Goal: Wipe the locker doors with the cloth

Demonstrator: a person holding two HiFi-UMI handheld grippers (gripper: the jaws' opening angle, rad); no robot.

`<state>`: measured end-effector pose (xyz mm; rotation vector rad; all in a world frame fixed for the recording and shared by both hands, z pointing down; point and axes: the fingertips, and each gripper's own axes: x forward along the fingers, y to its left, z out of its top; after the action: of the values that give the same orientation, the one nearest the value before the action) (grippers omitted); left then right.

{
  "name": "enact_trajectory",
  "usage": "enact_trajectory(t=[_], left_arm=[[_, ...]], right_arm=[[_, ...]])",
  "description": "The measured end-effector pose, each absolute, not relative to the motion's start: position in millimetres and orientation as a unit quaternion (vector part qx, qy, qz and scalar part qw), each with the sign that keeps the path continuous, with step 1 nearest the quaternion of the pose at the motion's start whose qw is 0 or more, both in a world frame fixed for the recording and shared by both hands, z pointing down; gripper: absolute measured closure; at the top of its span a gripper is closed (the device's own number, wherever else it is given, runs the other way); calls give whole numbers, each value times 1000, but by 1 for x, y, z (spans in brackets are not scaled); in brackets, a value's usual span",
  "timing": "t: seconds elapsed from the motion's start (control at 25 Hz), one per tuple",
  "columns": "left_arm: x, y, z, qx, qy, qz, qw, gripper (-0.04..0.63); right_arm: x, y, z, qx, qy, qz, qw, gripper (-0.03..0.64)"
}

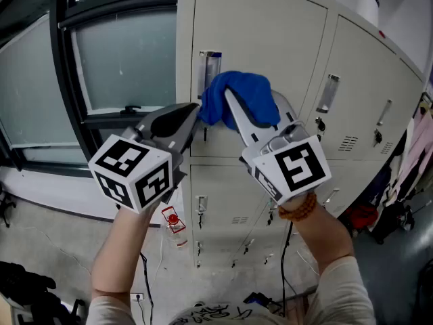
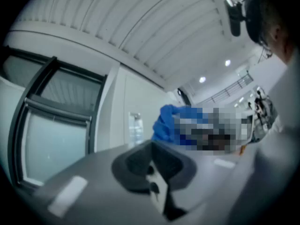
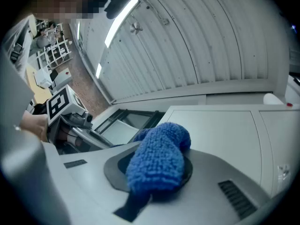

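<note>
A blue fluffy cloth (image 1: 242, 97) is bunched against the upper beige locker door (image 1: 270, 32), beside its metal handle recess (image 1: 210, 66). My right gripper (image 1: 231, 101) is shut on the cloth, and its fingertips are buried in the fabric. In the right gripper view the cloth (image 3: 159, 161) bulges out between the jaws of the right gripper (image 3: 152, 179). My left gripper (image 1: 195, 111) is level with the cloth's left edge, its jaws closed with nothing between them. From the left gripper (image 2: 152, 175) the cloth (image 2: 169, 122) shows just ahead and to the right.
More locker doors (image 1: 369, 87) run to the right, with lower doors (image 1: 226, 202) beneath. A dark-framed window (image 1: 122, 59) stands at the left. A red-capped bottle (image 1: 174, 223) and cables lie on the floor. Clothing (image 1: 414, 161) hangs at the far right.
</note>
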<state>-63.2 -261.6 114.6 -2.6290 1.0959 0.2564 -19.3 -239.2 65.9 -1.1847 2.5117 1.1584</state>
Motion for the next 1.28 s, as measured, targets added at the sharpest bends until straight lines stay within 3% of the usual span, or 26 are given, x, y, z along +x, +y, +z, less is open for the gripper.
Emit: enact_trajectory(t=[0.32, 0.64, 1.28], left_arm=[[-83, -283, 14, -894, 402, 102, 169, 592], [-98, -289, -31, -889, 407, 127, 166, 593], [-82, -299, 40, -890, 419, 92, 159, 592]], right_arm=[[-47, -268, -47, -430, 788, 438, 57, 594], [-68, -294, -99, -479, 736, 477, 27, 594], [-40, -301, -7, -484, 725, 489, -14, 594]])
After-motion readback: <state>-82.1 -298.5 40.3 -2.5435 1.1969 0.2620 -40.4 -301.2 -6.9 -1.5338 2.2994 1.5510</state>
